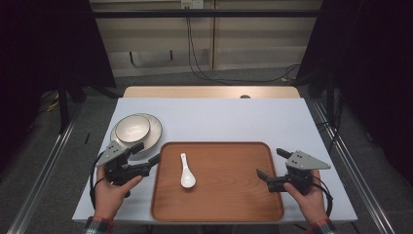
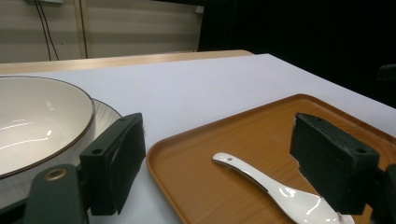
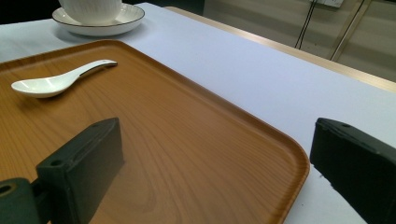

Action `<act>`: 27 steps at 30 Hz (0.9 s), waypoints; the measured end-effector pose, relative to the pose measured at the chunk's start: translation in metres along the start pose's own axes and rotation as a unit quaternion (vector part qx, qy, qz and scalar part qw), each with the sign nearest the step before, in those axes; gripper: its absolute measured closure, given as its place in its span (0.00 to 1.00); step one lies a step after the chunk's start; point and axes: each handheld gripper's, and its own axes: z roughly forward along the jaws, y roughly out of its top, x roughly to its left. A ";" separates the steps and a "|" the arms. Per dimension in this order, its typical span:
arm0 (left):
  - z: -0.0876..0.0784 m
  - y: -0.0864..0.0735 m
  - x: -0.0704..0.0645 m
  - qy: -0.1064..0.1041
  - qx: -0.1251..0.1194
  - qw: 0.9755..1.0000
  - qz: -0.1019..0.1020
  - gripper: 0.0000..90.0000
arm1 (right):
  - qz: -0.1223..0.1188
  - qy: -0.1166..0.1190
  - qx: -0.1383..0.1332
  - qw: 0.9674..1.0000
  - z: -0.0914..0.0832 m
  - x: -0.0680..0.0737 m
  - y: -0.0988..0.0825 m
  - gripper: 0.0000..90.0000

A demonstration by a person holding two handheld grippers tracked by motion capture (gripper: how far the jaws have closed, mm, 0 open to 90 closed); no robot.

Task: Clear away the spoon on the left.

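From the high view, a rectangular brown wooden tray with rounded corners lies on a pale lilac-white table top, near the person's edge. A white ceramic soup spoon lies in the tray's left half, bowl end toward the person and handle pointing away. Beyond the tray's left far corner sits a cream bowl with a dark rim, resting on a cream plate with a dark rim. The left gripper, held in the person's left hand, lies between the plate and the tray's left edge, its jaws spread wide and holding nothing. The right gripper, held in the right hand, sits at the tray's right edge, jaws also wide apart and empty, pointing leftward over the tray.

In the left gripper view, one black jaw stands just beside the plate and bowl, the other over the tray; the spoon lies between them, untouched.

In the right gripper view, one jaw hangs over the tray's wood, the other over the table top past the tray's rim. The spoon lies well ahead, with the bowl and plate farther off.
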 end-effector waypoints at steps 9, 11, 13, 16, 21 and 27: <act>-0.015 -0.002 0.009 0.004 -0.009 1.000 -0.003 0.18 | 0.000 -0.001 -0.001 1.000 -0.001 0.000 0.000 0.03; -0.017 -0.003 0.010 0.005 -0.012 1.000 -0.002 0.17 | 0.002 -0.002 -0.002 1.000 -0.001 -0.001 0.000 0.03; -0.020 -0.003 0.012 0.004 -0.014 1.000 0.000 0.17 | 0.001 -0.004 0.000 1.000 -0.001 -0.001 0.000 0.03; -0.023 -0.004 0.013 0.006 -0.016 1.000 0.002 0.16 | 0.003 -0.002 -0.002 1.000 -0.001 -0.002 0.000 0.03; -0.028 -0.007 0.017 0.006 -0.020 1.000 0.005 0.15 | 0.004 -0.004 -0.003 1.000 -0.002 -0.002 0.000 0.03; -0.035 -0.011 0.021 0.004 -0.021 1.000 0.010 0.13 | 0.002 -0.004 -0.004 1.000 -0.002 -0.003 0.000 0.03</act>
